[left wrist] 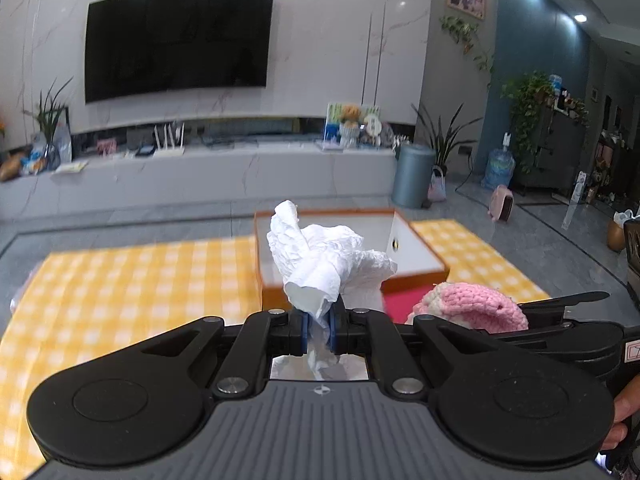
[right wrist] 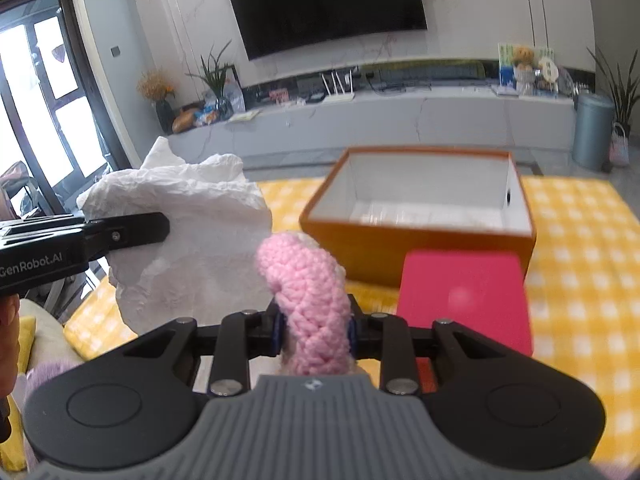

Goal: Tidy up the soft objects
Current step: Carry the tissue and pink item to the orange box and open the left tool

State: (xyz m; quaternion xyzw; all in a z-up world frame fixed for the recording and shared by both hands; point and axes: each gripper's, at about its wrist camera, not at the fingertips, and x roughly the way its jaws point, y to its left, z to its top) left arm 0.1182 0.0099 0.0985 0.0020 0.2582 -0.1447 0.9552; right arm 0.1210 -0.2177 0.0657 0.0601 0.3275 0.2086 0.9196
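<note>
My left gripper (left wrist: 319,330) is shut on a crumpled white tissue (left wrist: 324,256), which sticks up above its jaws. Seen from the right wrist, the same white tissue (right wrist: 192,236) hangs at the left with the left gripper's body beside it. My right gripper (right wrist: 314,330) is shut on a pink and cream crocheted piece (right wrist: 308,300); that crocheted piece (left wrist: 472,306) also shows at the right in the left wrist view. An open orange box (right wrist: 420,236) with a white inside stands ahead on the yellow checked cloth (right wrist: 580,260). Both grippers are held above the cloth, short of the box.
A pink-red flat block (right wrist: 464,300) lies just in front of the orange box (left wrist: 276,288). The cloth-covered table (left wrist: 120,292) ends at a grey floor; a TV wall, a low cabinet and a round grey bin (left wrist: 412,176) stand beyond. A hand (left wrist: 622,420) shows at the right edge.
</note>
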